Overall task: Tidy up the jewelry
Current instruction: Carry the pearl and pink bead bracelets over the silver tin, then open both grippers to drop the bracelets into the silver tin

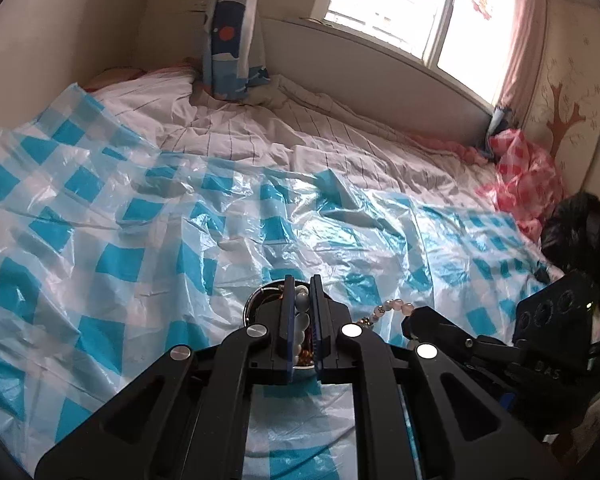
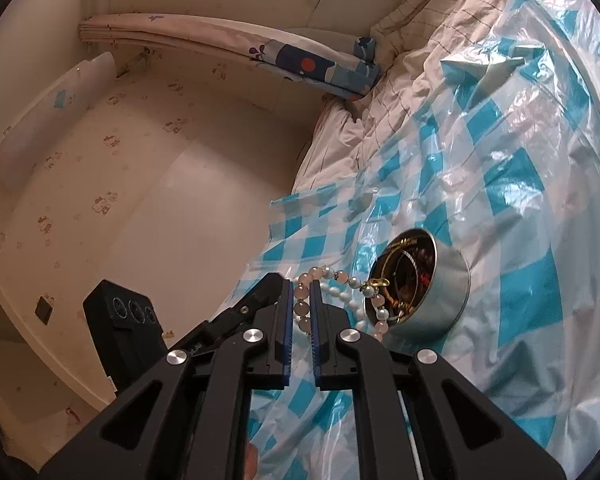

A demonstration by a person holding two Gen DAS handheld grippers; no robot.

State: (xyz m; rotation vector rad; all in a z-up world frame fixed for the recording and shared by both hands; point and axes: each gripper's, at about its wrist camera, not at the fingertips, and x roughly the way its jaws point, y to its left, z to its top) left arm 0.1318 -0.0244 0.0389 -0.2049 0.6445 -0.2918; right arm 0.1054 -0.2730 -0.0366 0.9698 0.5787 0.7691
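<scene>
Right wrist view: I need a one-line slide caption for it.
Right gripper shut on a bead necklace trailing into a round metal tin on blue-checked plastic sheet.

A: Left gripper (image 1: 301, 288)?
B: Black plastic frame, triangular cutouts in the arms, round silver screws at the joints, blue ribbed pads on its fingers (image 1: 287, 320).
A: Right gripper (image 2: 301, 294)?
B: Same build. From the left view its black body carries three round sockets, a small lit dot, pale lettering.
</scene>
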